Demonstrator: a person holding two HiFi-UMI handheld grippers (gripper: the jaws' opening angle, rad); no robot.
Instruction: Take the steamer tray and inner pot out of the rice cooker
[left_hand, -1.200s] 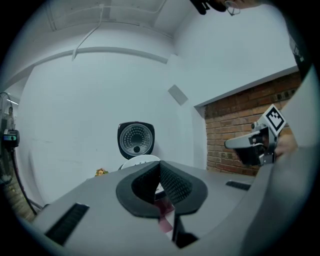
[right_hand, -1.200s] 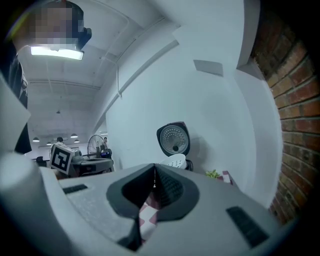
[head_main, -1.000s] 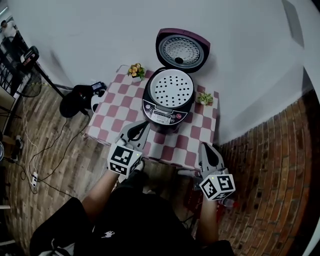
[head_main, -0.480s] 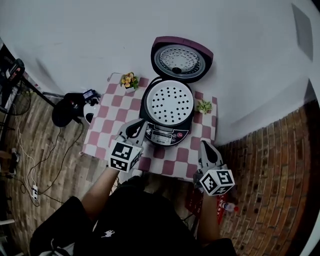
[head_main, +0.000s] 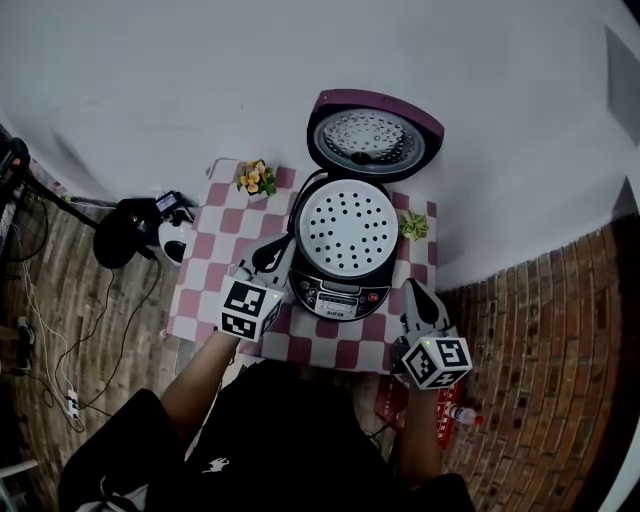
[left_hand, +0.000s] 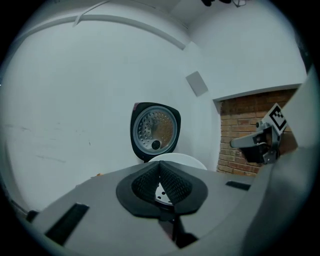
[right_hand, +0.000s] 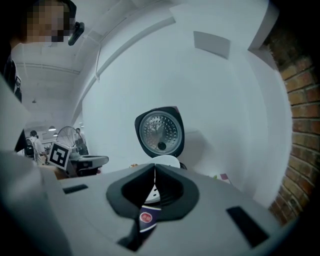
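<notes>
Lifting steamer tray (head_main: 348, 228) pending | left claw (head_main: 270, 257) and right claw (head_main: 415, 293) pressed together, empty | claws to be spread, opposite rim edges pinched, tray raised level from rice cooker (head_main: 340, 297)

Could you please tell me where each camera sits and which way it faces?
Head view: on the person's head, looking steeply down at the table and open rice cooker; both forearms, left tool and right tool show.
Left gripper view: on the left tool, looking along its shut jaws toward the cooker's lid; right tool at right.
Right gripper view: on the right tool, looking along its shut jaws toward the lid; left tool at left.
Shared: both gripper views see the raised lid and white steamer tray.
</notes>
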